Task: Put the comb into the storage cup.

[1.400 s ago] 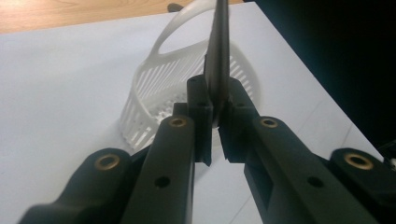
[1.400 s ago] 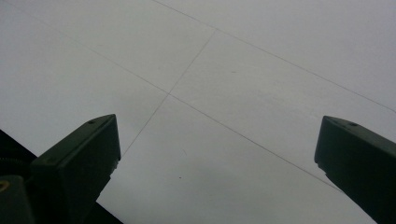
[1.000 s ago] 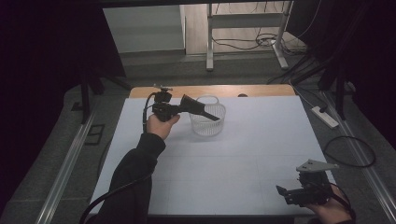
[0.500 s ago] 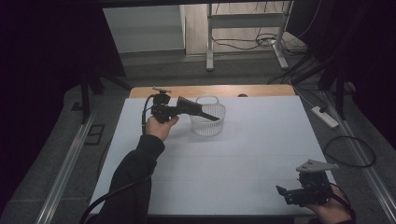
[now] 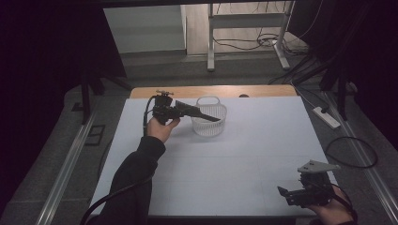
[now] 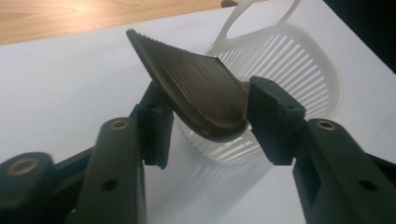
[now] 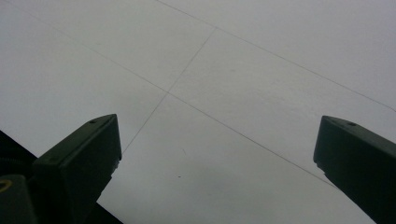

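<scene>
Dark curtains and a grey floor framed the white surface (image 5: pixel 244 154), whose far edge showed a strip of bare wood. Near that far edge, a little left of its middle, stood a white slatted basket (image 5: pixel 210 123) with a loop handle. The left gripper (image 5: pixel 187 110) had its jaws clenched on a dark ribbed comb (image 5: pixel 202 115), gripped at its broad end, with the narrow end reaching out over the basket's rim. Compared with a second before, almost nothing had changed: the comb had stayed at nearly the same height and angle above the basket, and the right gripper (image 5: pixel 300 196) had stayed at the near right corner of the surface. That stillness suggested the carry was over and the drop into the basket was the step at hand, though the comb had not been let go. The left gripper view showed what the high view could not: the comb (image 6: pixel 196 88) lay tilted between the pads, its fine ridges plain, and the basket (image 6: pixel 299 74) sat just beyond and below it, apparently empty as far as could be seen. The right gripper view showed its jaws wide apart over bare white surface (image 7: pixel 243 84), holding nothing.
</scene>
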Demonstrator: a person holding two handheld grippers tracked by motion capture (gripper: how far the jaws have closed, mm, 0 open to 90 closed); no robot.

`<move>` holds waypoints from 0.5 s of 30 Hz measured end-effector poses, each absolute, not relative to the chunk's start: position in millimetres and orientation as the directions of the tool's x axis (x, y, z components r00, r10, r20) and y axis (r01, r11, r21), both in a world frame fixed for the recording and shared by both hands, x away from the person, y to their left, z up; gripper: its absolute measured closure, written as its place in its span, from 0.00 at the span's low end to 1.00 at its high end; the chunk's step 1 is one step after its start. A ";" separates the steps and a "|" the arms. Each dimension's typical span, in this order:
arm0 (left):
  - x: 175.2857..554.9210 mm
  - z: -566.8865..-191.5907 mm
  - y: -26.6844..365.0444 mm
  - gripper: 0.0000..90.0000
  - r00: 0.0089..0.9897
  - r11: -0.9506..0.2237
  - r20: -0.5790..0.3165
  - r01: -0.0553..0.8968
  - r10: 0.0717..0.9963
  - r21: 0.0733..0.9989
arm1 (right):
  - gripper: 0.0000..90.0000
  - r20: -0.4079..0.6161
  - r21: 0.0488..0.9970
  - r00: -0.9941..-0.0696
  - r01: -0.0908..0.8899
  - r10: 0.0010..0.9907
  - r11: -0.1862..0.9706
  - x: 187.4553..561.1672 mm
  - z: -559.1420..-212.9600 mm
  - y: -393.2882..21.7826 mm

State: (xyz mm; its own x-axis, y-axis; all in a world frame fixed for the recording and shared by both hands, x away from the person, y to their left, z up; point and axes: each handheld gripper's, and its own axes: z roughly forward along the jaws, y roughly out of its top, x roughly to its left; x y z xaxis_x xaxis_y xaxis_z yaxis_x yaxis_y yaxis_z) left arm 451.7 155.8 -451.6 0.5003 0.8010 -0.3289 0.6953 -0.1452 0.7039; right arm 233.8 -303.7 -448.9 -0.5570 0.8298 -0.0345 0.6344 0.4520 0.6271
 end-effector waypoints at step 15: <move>447.4 -445.2 153.8 0.17 0.493 -0.190 -0.210 0.642 0.844 0.743 | 0.02 -0.036 0.627 -0.556 0.634 0.830 0.452 233.6 -448.9 -303.5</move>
State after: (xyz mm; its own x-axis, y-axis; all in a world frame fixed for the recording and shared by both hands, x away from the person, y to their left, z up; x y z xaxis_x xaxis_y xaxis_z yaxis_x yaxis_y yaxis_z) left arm 447.4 153.8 -445.2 0.4932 0.8441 -0.2101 0.6419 -0.1901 0.7428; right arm 233.6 -303.5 -448.9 -0.5564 0.8301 -0.0360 0.6341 0.4523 0.6272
